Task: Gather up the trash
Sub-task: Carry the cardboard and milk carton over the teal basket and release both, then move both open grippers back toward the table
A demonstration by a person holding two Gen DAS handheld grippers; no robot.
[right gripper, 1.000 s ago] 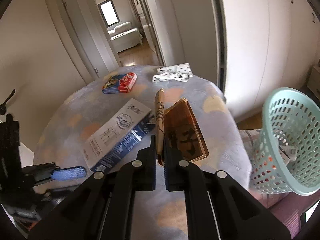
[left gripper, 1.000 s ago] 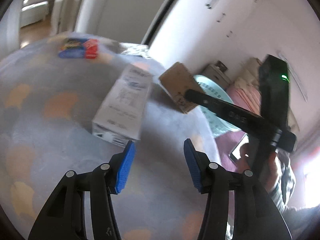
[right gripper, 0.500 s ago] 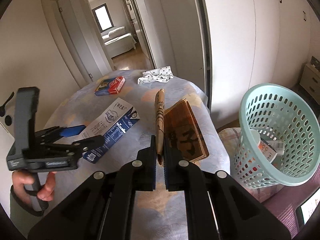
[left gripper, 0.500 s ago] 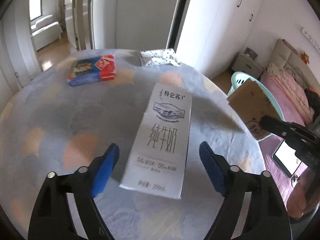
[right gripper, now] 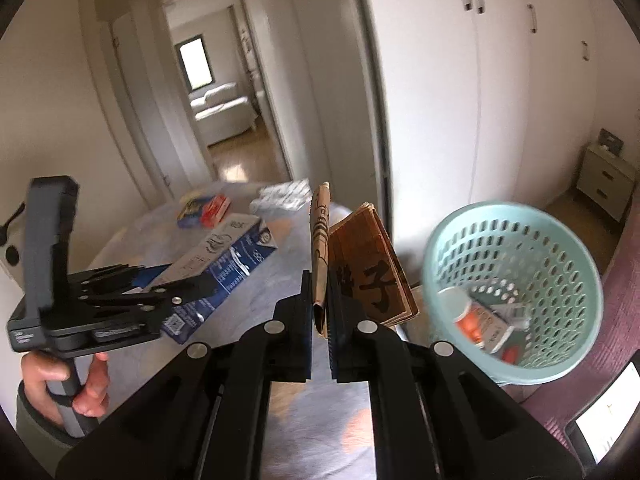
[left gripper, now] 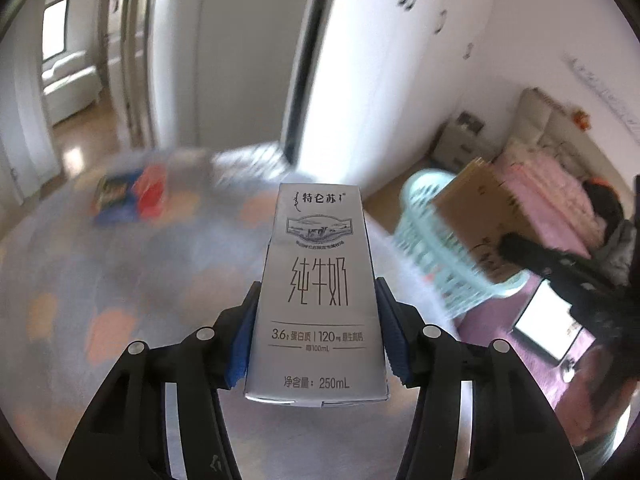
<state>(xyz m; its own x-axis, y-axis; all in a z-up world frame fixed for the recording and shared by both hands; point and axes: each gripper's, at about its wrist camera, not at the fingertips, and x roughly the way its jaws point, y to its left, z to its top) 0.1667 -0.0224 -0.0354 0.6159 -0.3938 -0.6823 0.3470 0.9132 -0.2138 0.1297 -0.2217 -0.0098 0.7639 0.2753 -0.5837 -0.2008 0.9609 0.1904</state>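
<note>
My left gripper (left gripper: 316, 332) is shut on a grey milk carton (left gripper: 318, 304), its blue pads pressed on both sides, held above the round table (left gripper: 120, 280). The carton and left gripper also show in the right wrist view (right gripper: 224, 256). My right gripper (right gripper: 320, 312) is shut on a folded brown cardboard piece (right gripper: 368, 264), held upright near the table's right edge. The cardboard shows in the left wrist view (left gripper: 480, 216) over the mint basket (left gripper: 440, 256). The basket (right gripper: 516, 280) stands right of the table with trash inside.
A red and blue packet (left gripper: 128, 196) and a white spotted wrapper (right gripper: 284, 196) lie at the table's far side. A nightstand (right gripper: 604, 184) stands at the far right. White wardrobe doors (right gripper: 480, 100) rise behind the basket. A doorway (right gripper: 216, 100) opens behind the table.
My left gripper has closed on the milk carton and lifted it off the table. My right gripper has carried the cardboard further right, toward the basket.
</note>
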